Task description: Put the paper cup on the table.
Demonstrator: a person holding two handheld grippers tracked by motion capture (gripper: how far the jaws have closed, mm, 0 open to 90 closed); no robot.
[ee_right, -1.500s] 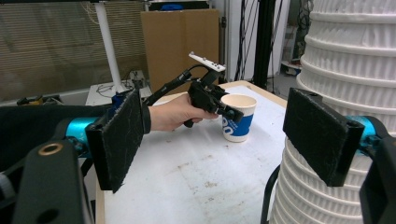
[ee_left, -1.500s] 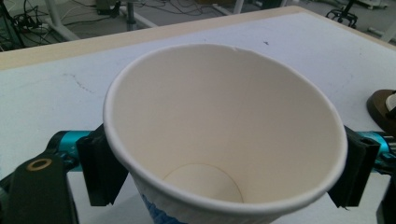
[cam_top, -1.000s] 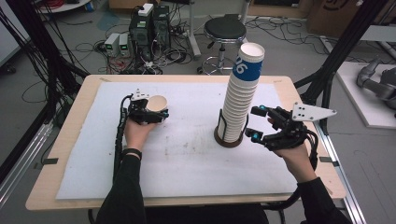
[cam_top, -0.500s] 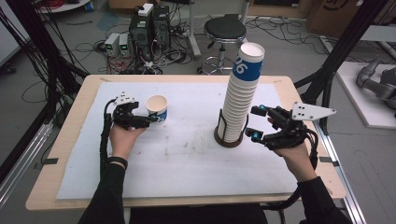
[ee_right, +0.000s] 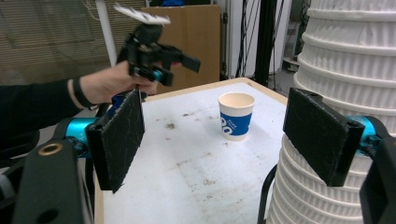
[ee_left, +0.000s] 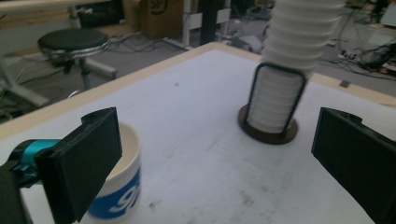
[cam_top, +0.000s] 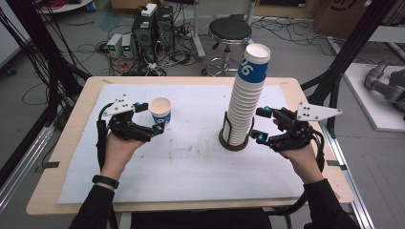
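Note:
A single paper cup [cam_top: 160,109], white with a blue band, stands upright on the white sheet. My left gripper [cam_top: 151,117] hovers open just left of it. In the left gripper view the cup [ee_left: 119,186] sits beside and behind the left jaw, and the space between the jaws of my left gripper [ee_left: 219,163] holds nothing. A tall stack of paper cups [cam_top: 248,95] stands in a dark wire holder [cam_top: 234,142]. My right gripper [cam_top: 258,124] is open right beside the stack's lower part. In the right gripper view the stack [ee_right: 355,70] rises behind the right jaw.
The white sheet [cam_top: 191,167] covers most of the wooden table [cam_top: 71,191]. A black stool [cam_top: 230,31] and computer boxes [cam_top: 153,24] stand on the floor beyond the far edge. Black frame posts [cam_top: 344,62] rise at the right.
My left gripper has let go of the single cup, drawn back to the left and lifted. The cup stays where it stood. The right gripper has kept still.

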